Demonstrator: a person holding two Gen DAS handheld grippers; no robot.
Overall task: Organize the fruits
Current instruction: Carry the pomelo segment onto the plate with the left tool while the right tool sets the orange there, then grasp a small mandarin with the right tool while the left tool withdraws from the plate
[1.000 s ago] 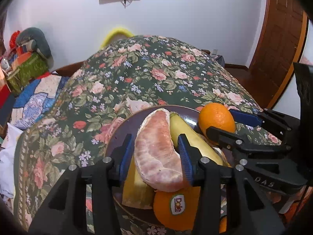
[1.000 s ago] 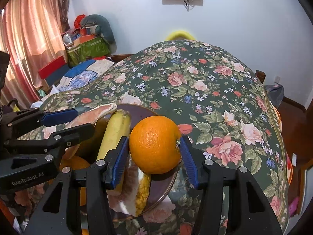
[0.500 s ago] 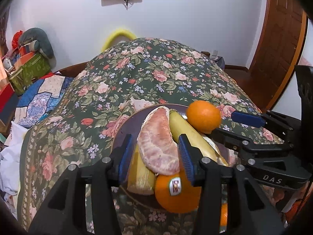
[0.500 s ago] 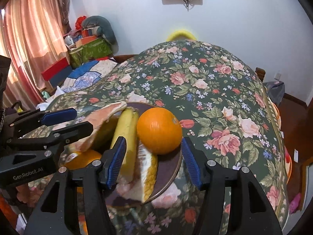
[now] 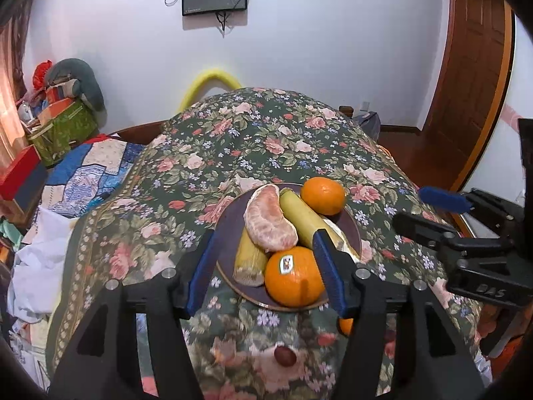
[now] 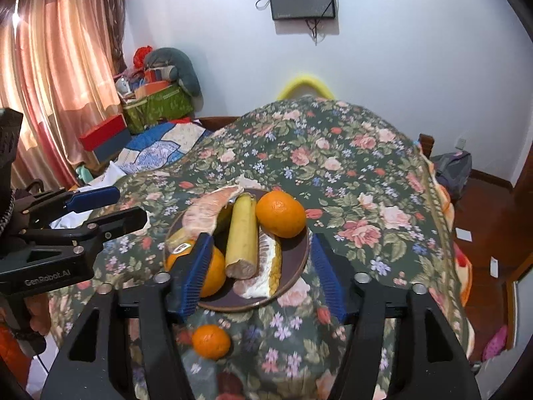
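Both your left gripper (image 5: pixel 266 268) and right gripper (image 6: pixel 263 273) hang spread and empty over the plate (image 6: pixel 296 260) of fruit, so next reach for the loose orange (image 6: pixel 211 340) (near the surface's front edge).

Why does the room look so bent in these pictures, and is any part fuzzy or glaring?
Both views are fisheye, so the door frame and table edges bow, with dark corners. In the left wrist view, the tablecloth nearest the lens is blurred while the plate stays sharp. In the right wrist view, the curtains glow bright with window light.
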